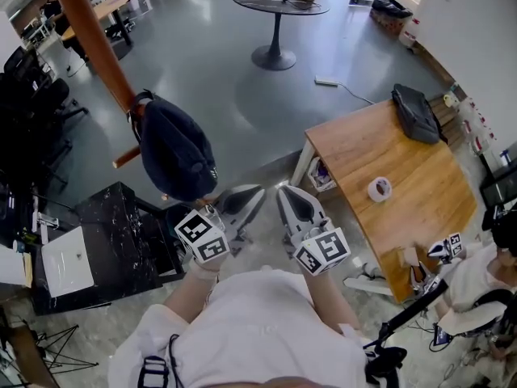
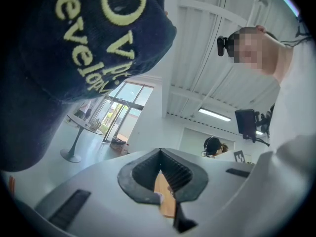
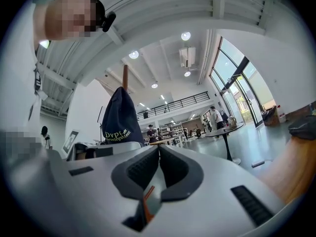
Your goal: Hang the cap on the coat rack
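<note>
Hanging from a peg of the coat rack [image 1: 95, 39], the cap [image 1: 176, 153] sits just left of the tongs. Side by side, the left tongs [image 1: 255, 193] and the right tongs [image 1: 284, 191] are each pressed together, empty.

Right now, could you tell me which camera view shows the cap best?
The head view: the whole cap hangs from the coat rack, unobstructed. The left gripper view shows only a close, cropped part with yellow lettering; the right gripper view shows it small and distant.
</note>
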Motion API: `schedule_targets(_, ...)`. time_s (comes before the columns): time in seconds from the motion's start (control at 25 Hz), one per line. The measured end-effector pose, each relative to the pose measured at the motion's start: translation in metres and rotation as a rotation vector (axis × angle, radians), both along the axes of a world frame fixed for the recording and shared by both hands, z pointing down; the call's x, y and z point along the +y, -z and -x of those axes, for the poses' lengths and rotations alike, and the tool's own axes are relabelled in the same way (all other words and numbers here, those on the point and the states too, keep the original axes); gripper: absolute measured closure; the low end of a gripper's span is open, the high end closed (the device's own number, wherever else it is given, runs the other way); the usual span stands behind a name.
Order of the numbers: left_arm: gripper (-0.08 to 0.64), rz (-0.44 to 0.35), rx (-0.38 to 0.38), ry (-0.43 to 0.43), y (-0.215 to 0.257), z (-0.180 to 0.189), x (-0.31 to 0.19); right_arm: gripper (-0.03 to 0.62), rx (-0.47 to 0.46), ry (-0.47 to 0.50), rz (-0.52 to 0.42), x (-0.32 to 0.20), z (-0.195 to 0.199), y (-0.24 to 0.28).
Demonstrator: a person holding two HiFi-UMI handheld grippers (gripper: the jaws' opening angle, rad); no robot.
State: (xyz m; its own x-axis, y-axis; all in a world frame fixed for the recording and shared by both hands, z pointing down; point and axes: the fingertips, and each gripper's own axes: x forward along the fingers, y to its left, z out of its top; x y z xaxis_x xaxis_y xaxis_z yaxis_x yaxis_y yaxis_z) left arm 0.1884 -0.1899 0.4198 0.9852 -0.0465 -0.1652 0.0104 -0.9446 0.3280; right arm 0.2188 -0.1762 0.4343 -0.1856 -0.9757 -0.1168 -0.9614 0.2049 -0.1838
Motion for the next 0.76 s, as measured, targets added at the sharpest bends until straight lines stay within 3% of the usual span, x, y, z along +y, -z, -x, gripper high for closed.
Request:
schedule_targets(0.44,0.552,0.012,0.032,0.001,0.002,0.001,0.004,0.561,-0.030,0.035,0.005,0.001,0.003,0.001)
schedule_targets(0.76,0.551,0.015,0.007,0.018,-0.009,0.008,0.012,0.561,-0.040,0.053,0.010,0.008,0.012,-0.005)
